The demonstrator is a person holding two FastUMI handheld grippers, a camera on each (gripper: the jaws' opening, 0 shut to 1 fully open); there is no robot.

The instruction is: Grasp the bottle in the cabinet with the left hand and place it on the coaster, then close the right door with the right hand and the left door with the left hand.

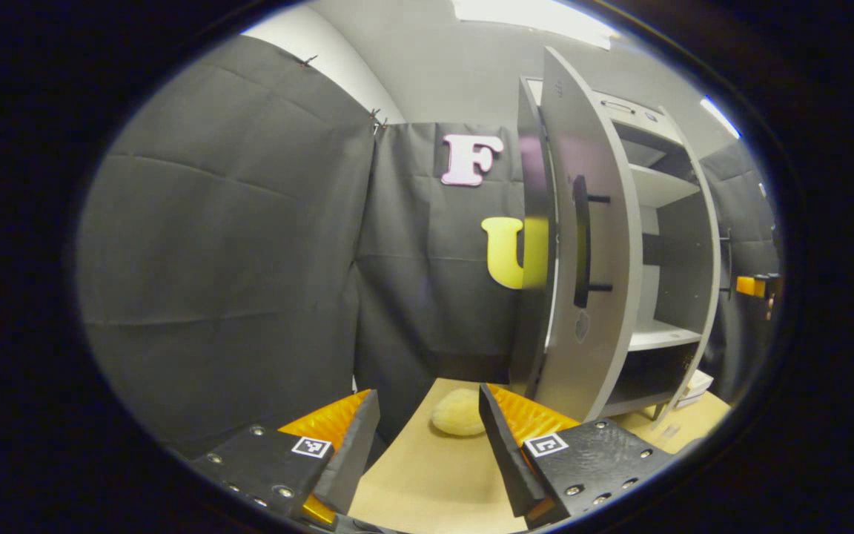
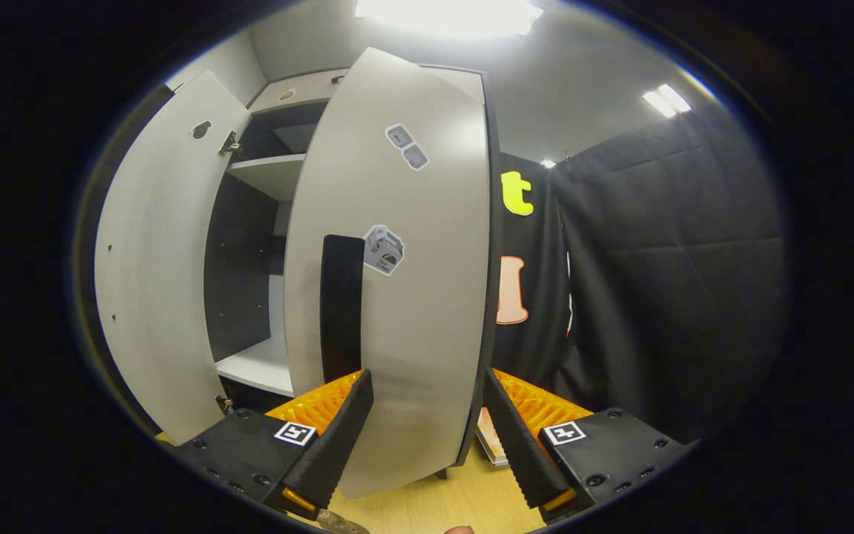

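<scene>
Your left claw point(image 1: 427, 437) is spread wide, nothing between its fingers, hovering over the light wood counter point(image 1: 427, 482). Just past the fingertips, at 12 o'clock from the claw, lies a pale yellow fuzzy round coaster point(image 1: 457, 412), flat on the counter and bare on top. At 2 o'clock stands the grey cabinet point(image 1: 675, 222) with white shelves. Its grey left door point(image 1: 597, 245) is swung out toward you, its long black bar handle point(image 1: 581, 241) upright; the coaster sits near the foot of that door. The shelves you can see carry no bottle; where the bottle is, cannot tell. At far 3 o'clock, an orange bit of your other gripper point(image 1: 757, 285) shows beside the cabinet's edge.

Your right claw point(image 2: 427, 423) is also wide, gripping nothing. The grey right door point(image 2: 412, 282) stands partly open straight ahead, its lower edge between the fingers; its black handle point(image 2: 342, 308) is at 11 o'clock, stickers above. The left door point(image 2: 153, 267) hangs open at 9 o'clock.
</scene>
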